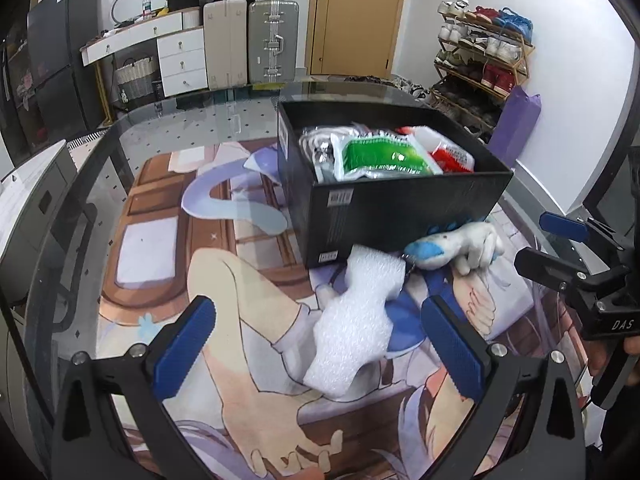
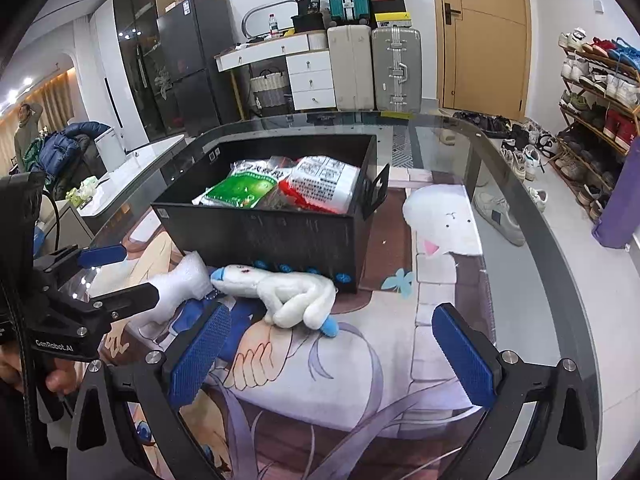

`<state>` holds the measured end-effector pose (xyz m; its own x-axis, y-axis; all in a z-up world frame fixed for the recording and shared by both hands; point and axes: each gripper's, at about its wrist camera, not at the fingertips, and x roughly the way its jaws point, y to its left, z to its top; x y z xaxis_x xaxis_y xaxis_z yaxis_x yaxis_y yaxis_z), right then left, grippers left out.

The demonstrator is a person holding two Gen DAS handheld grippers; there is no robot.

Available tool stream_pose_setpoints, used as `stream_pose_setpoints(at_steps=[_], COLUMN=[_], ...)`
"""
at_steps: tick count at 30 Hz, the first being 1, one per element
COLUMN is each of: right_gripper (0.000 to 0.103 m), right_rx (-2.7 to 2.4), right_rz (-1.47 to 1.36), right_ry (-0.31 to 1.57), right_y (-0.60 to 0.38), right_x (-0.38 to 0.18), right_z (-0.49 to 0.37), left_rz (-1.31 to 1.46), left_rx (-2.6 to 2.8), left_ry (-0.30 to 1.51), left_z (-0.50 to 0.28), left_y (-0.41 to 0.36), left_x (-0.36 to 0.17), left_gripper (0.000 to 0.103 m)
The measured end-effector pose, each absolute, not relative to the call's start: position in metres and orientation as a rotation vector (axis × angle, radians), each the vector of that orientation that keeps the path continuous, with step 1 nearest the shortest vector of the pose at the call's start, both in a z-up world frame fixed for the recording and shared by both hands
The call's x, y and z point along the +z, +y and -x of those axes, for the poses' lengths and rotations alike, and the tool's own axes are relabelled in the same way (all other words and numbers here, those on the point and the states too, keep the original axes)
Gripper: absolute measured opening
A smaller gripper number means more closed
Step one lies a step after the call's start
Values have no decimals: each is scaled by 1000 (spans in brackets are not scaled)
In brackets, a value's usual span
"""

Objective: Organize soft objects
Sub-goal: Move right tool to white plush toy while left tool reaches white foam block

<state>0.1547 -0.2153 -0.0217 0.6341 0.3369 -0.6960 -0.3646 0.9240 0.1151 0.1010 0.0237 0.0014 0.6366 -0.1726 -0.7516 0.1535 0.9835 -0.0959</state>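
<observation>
A black box (image 1: 400, 208) (image 2: 280, 236) stands on the printed mat and holds a green packet (image 1: 380, 156) (image 2: 240, 190) and a red-and-white packet (image 1: 444, 148) (image 2: 320, 184). A white foam piece (image 1: 356, 320) (image 2: 182, 282) lies in front of the box, between my left gripper's open fingers. A white-and-blue plush toy (image 1: 456, 246) (image 2: 280, 294) lies against the box's front wall. My left gripper (image 1: 316, 348) (image 2: 106, 276) is open around the foam. My right gripper (image 2: 332, 356) (image 1: 560, 240) is open and empty, just short of the plush.
The glass table's curved edge (image 2: 552, 248) runs along the right. The printed mat (image 1: 168, 248) covers the table top. Suitcases (image 1: 272, 40), a drawer desk (image 1: 176, 52), a door and a shoe rack (image 1: 484, 56) stand beyond the table.
</observation>
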Motion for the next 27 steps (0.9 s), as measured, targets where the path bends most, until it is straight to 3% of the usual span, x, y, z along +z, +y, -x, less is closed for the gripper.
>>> stream_pose_setpoints(at_steps=[27], right_gripper=[102], right_rx=[366], right_rz=[104], right_ry=[937], right_y=[-192], right_x=[-56], right_z=[-201], left_rz=[-6], left_rx=[-188], left_ry=[918], left_z=[-112], left_y=[18], left_x=[-19], left_gripper=[103])
